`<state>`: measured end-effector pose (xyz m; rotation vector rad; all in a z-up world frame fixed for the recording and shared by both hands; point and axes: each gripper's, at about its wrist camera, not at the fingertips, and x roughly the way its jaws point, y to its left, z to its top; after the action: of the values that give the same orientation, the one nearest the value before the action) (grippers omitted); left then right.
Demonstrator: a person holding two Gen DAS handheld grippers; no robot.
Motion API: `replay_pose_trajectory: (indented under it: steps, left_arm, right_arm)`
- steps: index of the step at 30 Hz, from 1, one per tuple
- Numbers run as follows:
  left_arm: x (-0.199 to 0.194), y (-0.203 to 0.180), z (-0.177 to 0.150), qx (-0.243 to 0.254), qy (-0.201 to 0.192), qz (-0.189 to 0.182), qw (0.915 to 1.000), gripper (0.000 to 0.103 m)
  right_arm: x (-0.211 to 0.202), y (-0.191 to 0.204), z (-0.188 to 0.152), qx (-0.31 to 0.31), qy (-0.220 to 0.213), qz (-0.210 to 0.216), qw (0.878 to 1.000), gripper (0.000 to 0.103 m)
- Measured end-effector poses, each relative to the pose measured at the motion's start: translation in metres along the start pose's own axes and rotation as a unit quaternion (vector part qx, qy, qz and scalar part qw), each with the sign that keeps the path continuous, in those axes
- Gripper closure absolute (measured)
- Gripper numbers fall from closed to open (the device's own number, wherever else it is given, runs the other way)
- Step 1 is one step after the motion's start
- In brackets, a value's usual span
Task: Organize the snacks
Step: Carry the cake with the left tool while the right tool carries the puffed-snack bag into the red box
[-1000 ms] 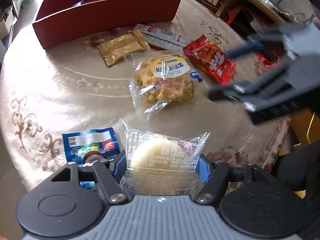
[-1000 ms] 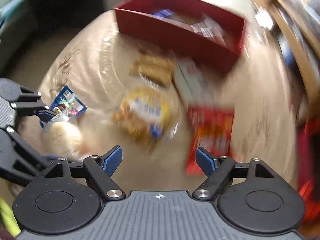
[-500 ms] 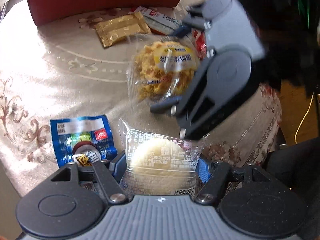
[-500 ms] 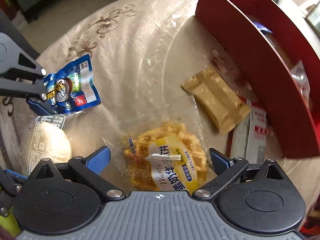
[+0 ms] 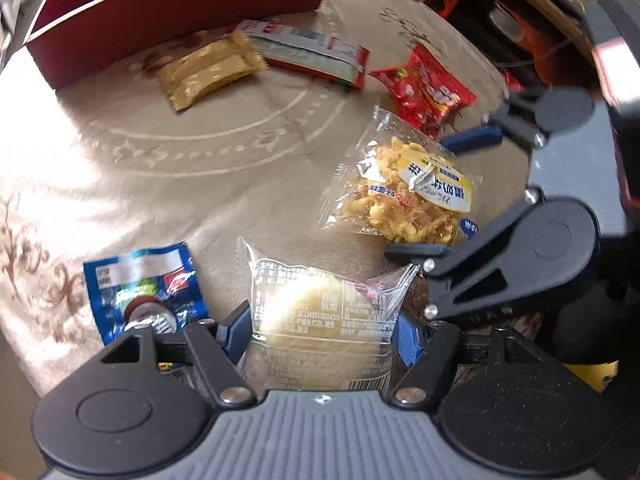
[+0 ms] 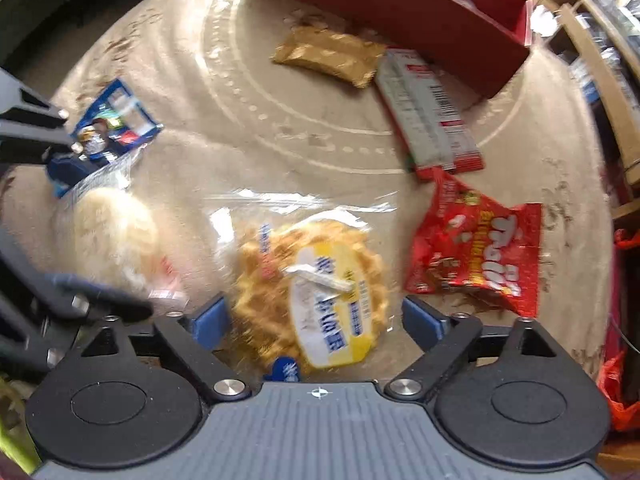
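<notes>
The left gripper (image 5: 320, 326) is closed on a clear-wrapped pale round cake (image 5: 320, 312), its blue pads pressed against both sides of the wrapper at the near edge of the round table (image 5: 200, 184). The right gripper (image 6: 316, 316) stands with its jaws spread wide on either side of a clear-wrapped golden waffle (image 6: 312, 284) bearing a yellow-and-white label; the pads appear clear of the wrapper, though blur in the right wrist view makes contact hard to judge. The waffle lies on the beige patterned cloth just beside the cake. A blue snack packet (image 5: 144, 292) lies flat to the left of the left gripper, near the table edge. A red snack bag (image 6: 476, 252) lies just right of the waffle. Farther back, a gold wrapper (image 5: 210, 70) and a flat white-and-red packet (image 5: 312, 54) rest close together, the packet's end touching or overlapping the gold wrapper. Behind them stands a red box (image 5: 172, 12), open at the top, with some items visible inside in the right wrist view.
</notes>
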<state>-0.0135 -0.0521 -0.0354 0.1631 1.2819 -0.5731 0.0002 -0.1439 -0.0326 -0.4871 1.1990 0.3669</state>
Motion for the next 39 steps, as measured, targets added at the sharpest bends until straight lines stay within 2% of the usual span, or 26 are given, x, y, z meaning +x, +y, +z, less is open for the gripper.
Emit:
replay_pose_trajectory:
  steps: [3, 7, 9, 10, 16, 25, 39]
  left_arm:
    - [0.004, -0.012, -0.001, 0.021, -0.006, 0.023, 0.9995, 0.035]
    - [0.010, -0.012, -0.006, 0.029, -0.012, 0.029, 0.9991, 0.030]
    - [0.010, -0.013, -0.007, 0.029, -0.015, 0.037, 0.9988, 0.031]
    - [0.006, -0.011, -0.007, 0.026, -0.016, 0.040, 0.9987, 0.032]
    - [-0.008, -0.008, -0.008, 0.001, -0.031, 0.048, 0.9984, 0.040]
    - [-0.031, 0.003, 0.010, -0.033, -0.079, 0.048, 0.9952, 0.040]
    - [-0.048, 0.022, 0.049, -0.068, -0.134, 0.084, 0.9852, 0.040]
  right_arm:
    - [0.005, -0.007, 0.003, 0.006, -0.007, 0.001, 1.000, 0.000]
    - [0.010, -0.024, 0.005, 0.039, -0.008, 0.021, 0.999, 0.002]
    - [0.010, -0.026, 0.005, 0.053, -0.006, 0.030, 0.998, 0.010]
    - [0.007, -0.027, 0.004, 0.063, -0.006, 0.042, 0.997, 0.019]
    - [-0.007, -0.024, -0.007, 0.094, -0.011, 0.022, 0.995, 0.023]
    - [-0.051, -0.040, -0.016, 0.153, -0.080, 0.002, 0.985, 0.024]
    - [-0.053, -0.063, 0.025, 0.189, -0.128, -0.015, 0.973, 0.024]
